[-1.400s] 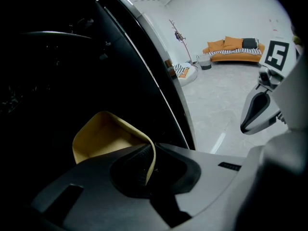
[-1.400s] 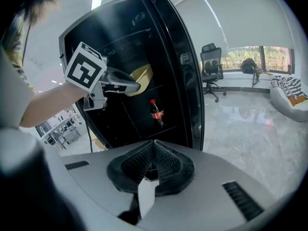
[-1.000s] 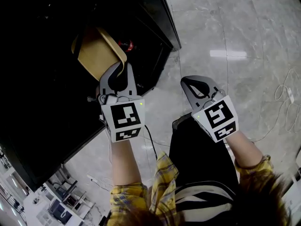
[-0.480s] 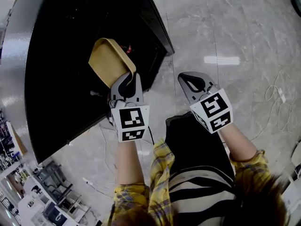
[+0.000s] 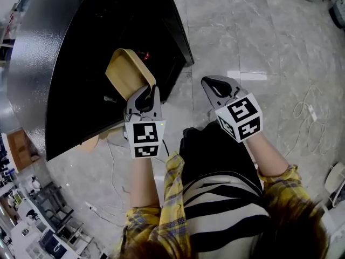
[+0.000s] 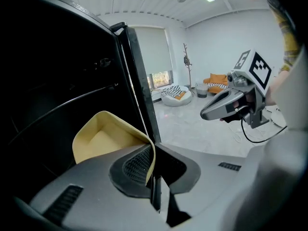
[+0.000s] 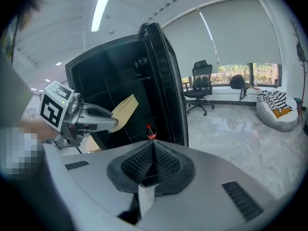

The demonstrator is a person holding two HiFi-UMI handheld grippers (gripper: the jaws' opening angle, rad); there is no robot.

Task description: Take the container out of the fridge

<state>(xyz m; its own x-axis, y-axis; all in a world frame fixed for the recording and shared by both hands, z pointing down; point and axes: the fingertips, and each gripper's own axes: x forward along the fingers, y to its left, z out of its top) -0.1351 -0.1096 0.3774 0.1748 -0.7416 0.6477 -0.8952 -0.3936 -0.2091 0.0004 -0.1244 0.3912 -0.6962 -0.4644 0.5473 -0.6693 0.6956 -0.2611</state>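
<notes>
Open black fridge (image 5: 70, 58) is filling the left of the head view. Tan container (image 5: 125, 73) is showing against the dark interior, tilted, its hollow side facing the left gripper view. Left gripper (image 5: 144, 95) is clamping the container's near wall between its jaws, and the rest of the container is jutting forward past the jaw tips. Right gripper (image 5: 214, 84) is hovering over grey floor (image 5: 259, 31), well apart from the container, jaws pressed together on nothing.

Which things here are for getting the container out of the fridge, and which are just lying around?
For the job: beige container, fridge, left gripper pinching its rim.
Just there: red-capped bottle, office chair, beanbag, floor cables, right gripper shut on nothing.
</notes>
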